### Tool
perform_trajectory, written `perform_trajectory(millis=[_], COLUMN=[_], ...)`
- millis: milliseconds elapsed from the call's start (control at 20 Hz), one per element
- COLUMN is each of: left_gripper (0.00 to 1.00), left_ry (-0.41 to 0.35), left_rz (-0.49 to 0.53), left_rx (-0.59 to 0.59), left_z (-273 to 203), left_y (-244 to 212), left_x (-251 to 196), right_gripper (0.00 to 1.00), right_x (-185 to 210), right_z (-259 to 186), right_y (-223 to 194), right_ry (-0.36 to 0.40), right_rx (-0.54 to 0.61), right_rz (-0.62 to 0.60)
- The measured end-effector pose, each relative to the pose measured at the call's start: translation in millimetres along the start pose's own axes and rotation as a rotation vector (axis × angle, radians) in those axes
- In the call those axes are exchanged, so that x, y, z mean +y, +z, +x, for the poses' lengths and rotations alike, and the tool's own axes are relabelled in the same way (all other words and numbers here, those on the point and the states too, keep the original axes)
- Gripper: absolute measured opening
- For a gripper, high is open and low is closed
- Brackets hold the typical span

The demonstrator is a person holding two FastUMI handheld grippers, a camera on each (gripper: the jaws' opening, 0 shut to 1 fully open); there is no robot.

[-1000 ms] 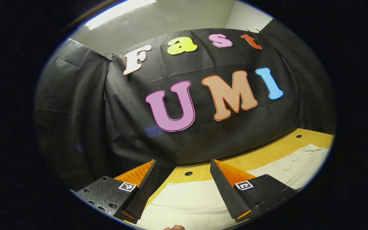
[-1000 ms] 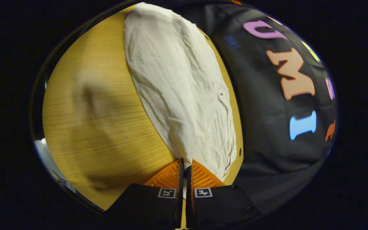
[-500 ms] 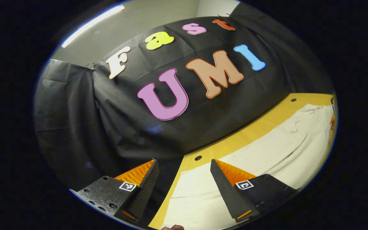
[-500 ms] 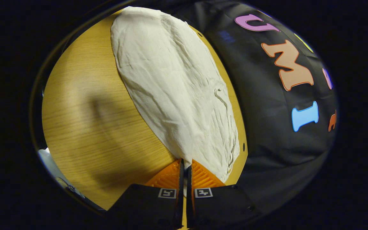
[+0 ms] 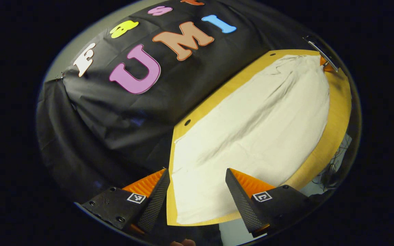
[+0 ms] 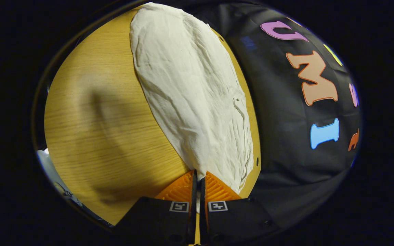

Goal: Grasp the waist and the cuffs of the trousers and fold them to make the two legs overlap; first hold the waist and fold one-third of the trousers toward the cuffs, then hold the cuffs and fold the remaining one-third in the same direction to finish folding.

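The right claw [image 6: 197,177] is clenched on one end of the trousers [image 6: 193,95], fabric pinched between its fingers. The left claw [image 5: 197,177] is released, fingers wide apart over the cloth's other end. The trousers lie flat lengthwise along the desk [image 6: 108,136], close to its back edge. Judging from this, the left claw should drop onto the near corner and pinch both layers before lifting, keeping the cloth taut. Small square markers on the claws aren't readable; no brand shows on the trousers.
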State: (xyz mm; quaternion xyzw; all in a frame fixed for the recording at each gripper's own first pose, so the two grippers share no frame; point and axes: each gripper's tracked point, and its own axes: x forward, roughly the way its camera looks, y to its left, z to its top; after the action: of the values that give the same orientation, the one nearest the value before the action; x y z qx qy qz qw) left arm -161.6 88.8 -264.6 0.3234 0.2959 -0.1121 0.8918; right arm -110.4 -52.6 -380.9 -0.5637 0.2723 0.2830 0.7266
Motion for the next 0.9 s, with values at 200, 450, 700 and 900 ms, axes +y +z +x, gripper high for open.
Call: perform_trajectory(millis=[200, 450, 700, 900], left_gripper=[0.98, 0.97, 0.97, 0.98], left_ry=[-0.062, -0.146, -0.180, -0.220], left_rz=[0.078, 0.129, 0.210, 0.356], left_rx=[0.072, 0.132, 0.175, 0.196], left_z=[2.3, 3.0, 8.3, 9.9], left_y=[-25.2, -49.7, -59.5, -68.5], left_x=[-11.1, -31.8, -38.1, -47.3], right_gripper=[0.06, 0.06, 0.06, 0.06], right_x=[-0.3, -0.4, -0.3, -0.8], right_z=[0.7, -0.4, 0.4, 0.1], right_y=[0.0, 0.4, 0.7, 0.2], right_ry=[-0.007, -0.022, -0.030, -0.040], right_rx=[-0.001, -0.004, -0.010, -0.010], right_rz=[-0.012, -0.022, -0.023, -0.021])
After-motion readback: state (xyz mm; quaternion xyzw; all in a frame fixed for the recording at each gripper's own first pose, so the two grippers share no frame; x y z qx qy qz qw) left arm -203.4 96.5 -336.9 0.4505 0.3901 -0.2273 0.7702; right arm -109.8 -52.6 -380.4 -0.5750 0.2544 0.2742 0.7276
